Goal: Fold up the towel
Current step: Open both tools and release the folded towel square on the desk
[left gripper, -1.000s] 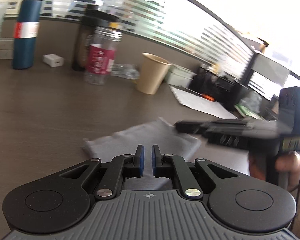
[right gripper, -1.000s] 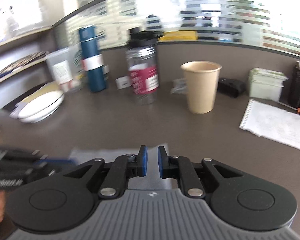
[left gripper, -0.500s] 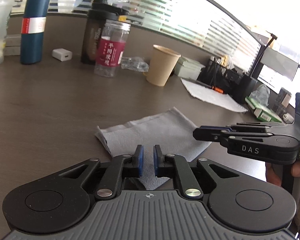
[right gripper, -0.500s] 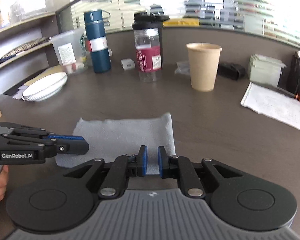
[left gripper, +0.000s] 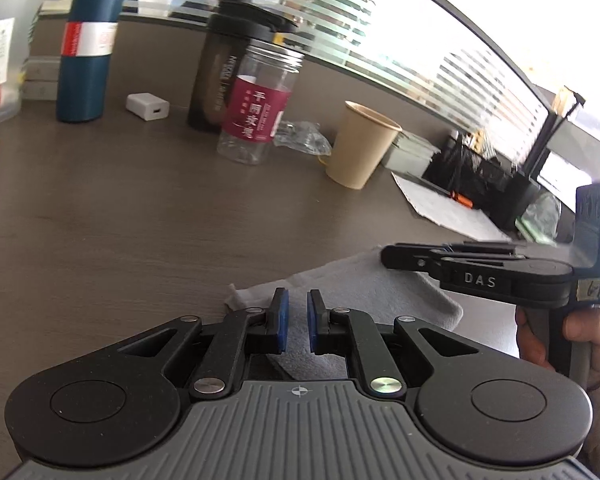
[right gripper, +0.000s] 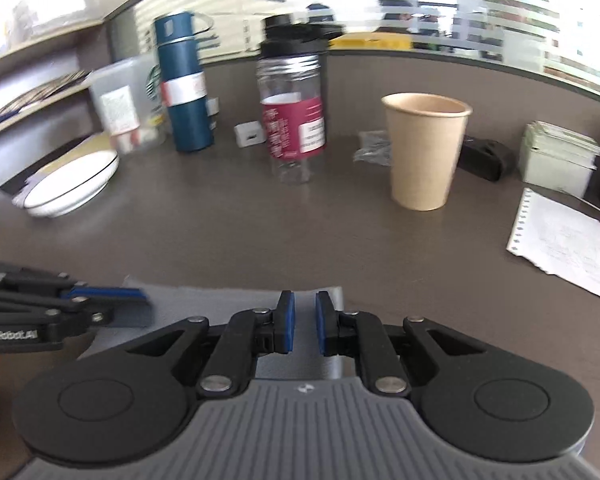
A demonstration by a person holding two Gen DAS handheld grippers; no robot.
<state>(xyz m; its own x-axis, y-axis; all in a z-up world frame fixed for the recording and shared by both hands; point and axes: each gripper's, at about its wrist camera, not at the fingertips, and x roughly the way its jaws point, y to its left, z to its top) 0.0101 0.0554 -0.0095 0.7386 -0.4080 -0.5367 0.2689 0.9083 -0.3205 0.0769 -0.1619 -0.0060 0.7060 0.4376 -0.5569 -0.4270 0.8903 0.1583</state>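
Fingers of both grippers stand slightly parted above the flat, soft grey towel.

Left gripper and right gripper, jaws slightly apart, empty.

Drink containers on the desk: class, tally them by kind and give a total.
Flasks: 1, the blue flask
Dark shaker bottles: 1, the black-lidded bottle
Clear jars: 1, the red-labelled jar
Paper cups: 1, the tan paper cup
Total: 4
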